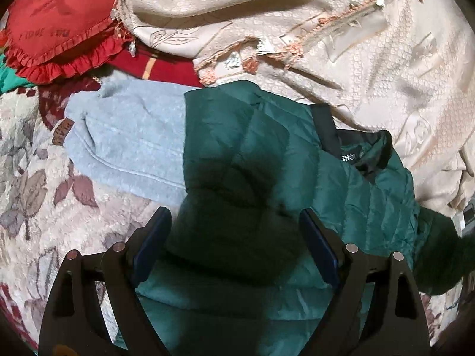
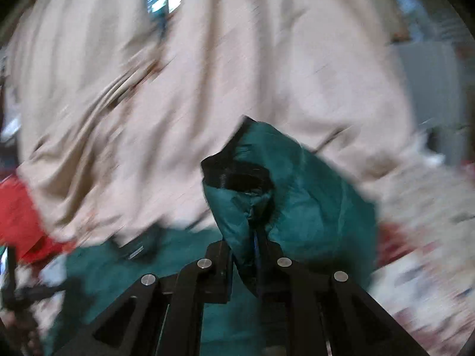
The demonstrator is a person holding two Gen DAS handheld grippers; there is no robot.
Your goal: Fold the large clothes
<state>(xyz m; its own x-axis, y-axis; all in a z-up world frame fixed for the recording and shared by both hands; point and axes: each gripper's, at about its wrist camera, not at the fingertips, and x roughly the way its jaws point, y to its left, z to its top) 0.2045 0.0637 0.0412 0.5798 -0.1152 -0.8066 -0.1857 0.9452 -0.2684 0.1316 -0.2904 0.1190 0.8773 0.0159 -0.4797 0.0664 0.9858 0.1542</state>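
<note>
A dark green quilted jacket (image 1: 267, 160) with a black collar lies on the floral bedspread (image 1: 32, 178), partly over a light blue fleece garment (image 1: 124, 142). My left gripper (image 1: 234, 216) is open, its blue-padded fingers spread just above the jacket and holding nothing. In the blurred right wrist view my right gripper (image 2: 252, 237) is shut on a bunched part of the green jacket (image 2: 297, 195) with black trim and holds it lifted above the rest of the jacket (image 2: 124, 267).
A cream embroidered blanket (image 1: 341, 53) is heaped behind the jacket and fills the right wrist view (image 2: 237, 59). A red frilled pillow (image 1: 59, 23) lies at the far left. The left gripper's black frame (image 2: 12, 284) shows at the lower left.
</note>
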